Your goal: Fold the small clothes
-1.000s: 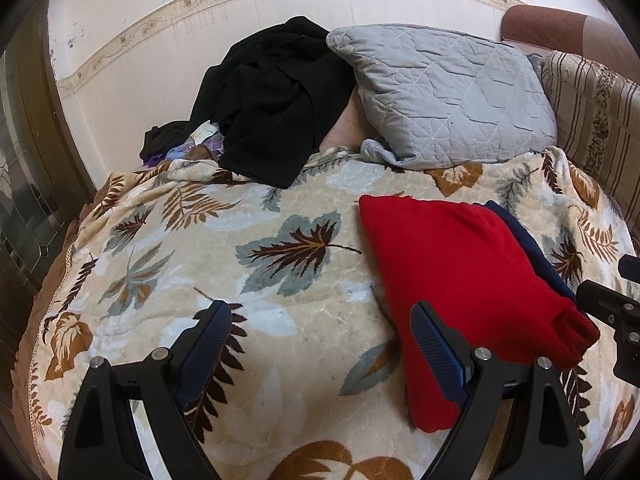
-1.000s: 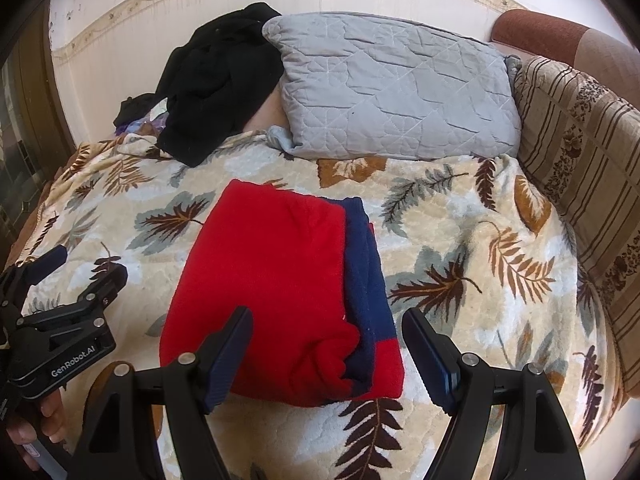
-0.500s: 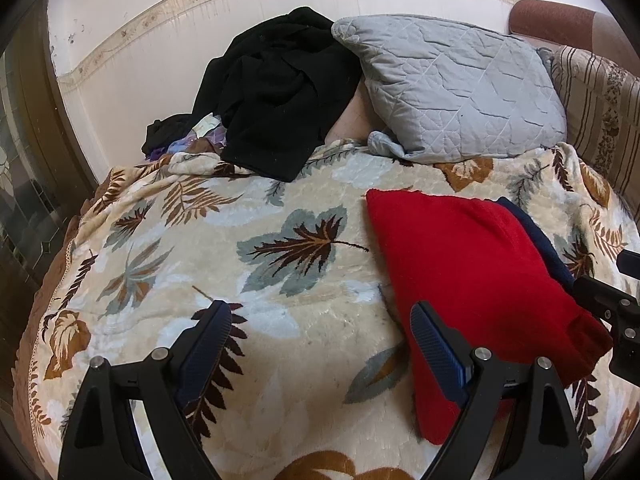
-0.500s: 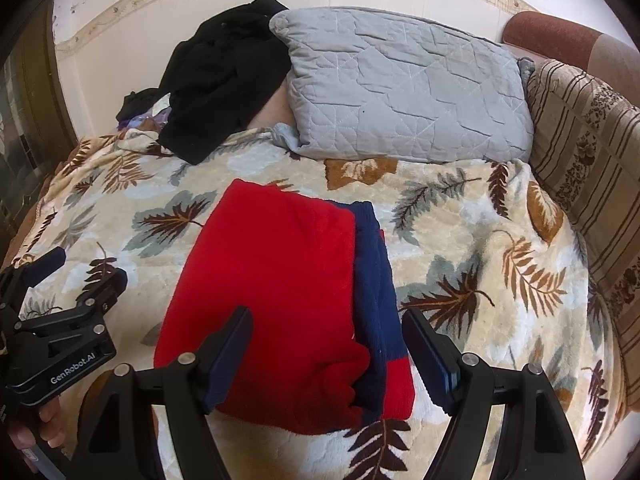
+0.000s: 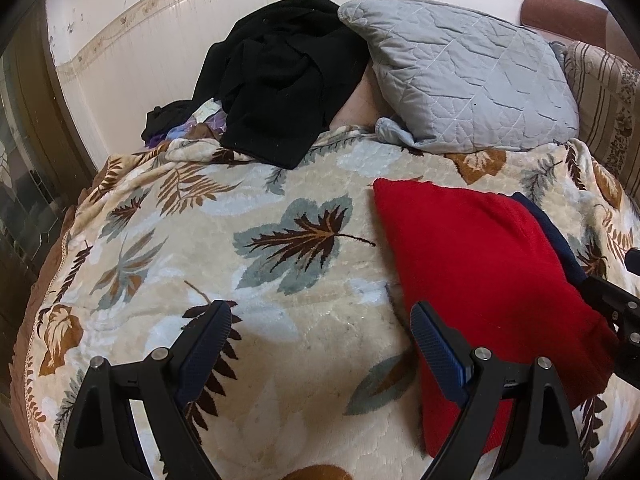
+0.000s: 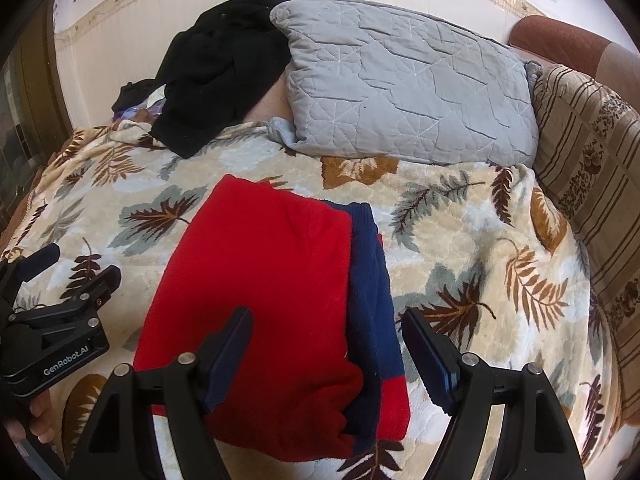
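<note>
A folded red sweater [image 6: 272,292] with a navy blue band [image 6: 370,280] lies flat on the leaf-patterned blanket [image 6: 480,248]. It also shows in the left wrist view [image 5: 480,264], right of centre. My right gripper [image 6: 326,344] is open and empty, hovering over the sweater's near end. My left gripper [image 5: 320,334] is open and empty over bare blanket [image 5: 200,240], just left of the sweater. The left gripper also shows at the left edge of the right wrist view [image 6: 60,312].
A grey quilted pillow [image 6: 400,92] and a pile of black clothes [image 6: 216,64] lie at the back against the wall. A striped sofa arm [image 6: 588,168] rises on the right. The bed's edge drops off at the left.
Both grippers have drawn back and tilted slightly, so the sweater sits a little lower in both views. Both stay open; the sweater has not moved.
</note>
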Demonstrator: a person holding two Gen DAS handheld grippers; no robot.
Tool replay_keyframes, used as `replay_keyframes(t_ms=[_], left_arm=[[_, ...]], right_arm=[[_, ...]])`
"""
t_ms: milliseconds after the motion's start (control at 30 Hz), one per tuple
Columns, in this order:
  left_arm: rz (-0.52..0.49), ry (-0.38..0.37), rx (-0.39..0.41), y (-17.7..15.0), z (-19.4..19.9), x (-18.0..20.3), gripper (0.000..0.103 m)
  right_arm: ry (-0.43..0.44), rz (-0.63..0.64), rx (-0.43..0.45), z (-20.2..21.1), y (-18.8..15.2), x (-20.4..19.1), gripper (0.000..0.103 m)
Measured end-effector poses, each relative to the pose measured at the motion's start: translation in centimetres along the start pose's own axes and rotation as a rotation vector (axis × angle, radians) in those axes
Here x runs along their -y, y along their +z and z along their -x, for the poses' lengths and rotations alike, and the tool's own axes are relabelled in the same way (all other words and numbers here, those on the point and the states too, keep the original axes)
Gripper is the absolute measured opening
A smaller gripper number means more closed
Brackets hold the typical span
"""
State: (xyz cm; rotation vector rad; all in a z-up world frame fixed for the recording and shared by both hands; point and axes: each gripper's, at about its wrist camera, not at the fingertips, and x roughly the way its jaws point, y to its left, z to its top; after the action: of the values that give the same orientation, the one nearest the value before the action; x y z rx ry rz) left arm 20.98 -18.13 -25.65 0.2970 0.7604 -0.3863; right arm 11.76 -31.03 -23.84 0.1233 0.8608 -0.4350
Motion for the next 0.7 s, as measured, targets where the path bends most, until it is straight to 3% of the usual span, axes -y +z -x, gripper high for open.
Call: replay_keyframes(t_ms=[700], left_arm=[[0.034,0.004,-0.031,0.5,-1.6,-0.5,0.091]], right_arm=[[-0.02,0.029,-0.001,-0.9,0.6,0.2,0.081]])
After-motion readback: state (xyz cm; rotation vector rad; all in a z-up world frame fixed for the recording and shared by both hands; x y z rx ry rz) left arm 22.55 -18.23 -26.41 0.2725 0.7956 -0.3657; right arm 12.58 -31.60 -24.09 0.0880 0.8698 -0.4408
